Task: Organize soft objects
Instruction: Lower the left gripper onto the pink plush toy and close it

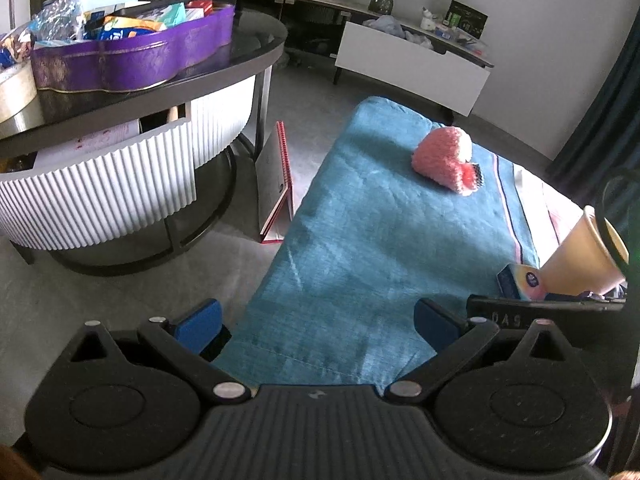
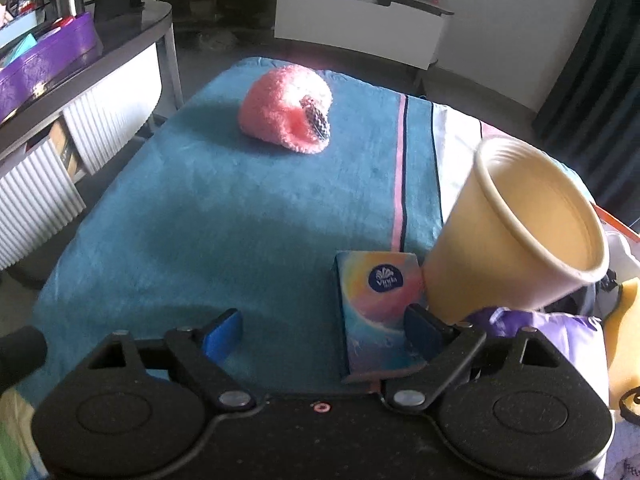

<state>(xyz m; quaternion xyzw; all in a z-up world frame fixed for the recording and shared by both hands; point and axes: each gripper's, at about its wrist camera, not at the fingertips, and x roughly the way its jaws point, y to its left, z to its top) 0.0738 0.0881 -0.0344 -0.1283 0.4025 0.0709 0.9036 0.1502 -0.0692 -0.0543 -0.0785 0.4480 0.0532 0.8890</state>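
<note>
At centre of the right wrist view, a pink plush (image 2: 286, 110) rests on the teal towel (image 2: 200, 220), upper middle of the frame, well apart from both tools. Right tool (image 2: 324, 334): blue pads spread wide, pinching nothing; its right pad (image 2: 418, 334) sits just beside or against a tissue pack (image 2: 374, 304) at lower centre. A paper cup (image 2: 516, 236), tilted with its mouth toward the camera, leans just right of the pack. Left tool (image 1: 318, 326), left wrist view: pads likewise spread and empty, low over the towel's near edge; the plush (image 1: 446, 158) lies at upper right of that frame, the cup (image 1: 584, 256) and pack (image 1: 520, 280) at the right edge. A round worktop (image 1: 248, 56) carrying a purple tin (image 1: 132, 60) fills the upper left.

Risks, as judged: a forward reach by the right tool may nudge the pack and tip the leaning cup. The plush is compressible and rounded, so a shallow pinch may slip off its pile. A low approach may snag and drag the towel, shifting everything on it.
</note>
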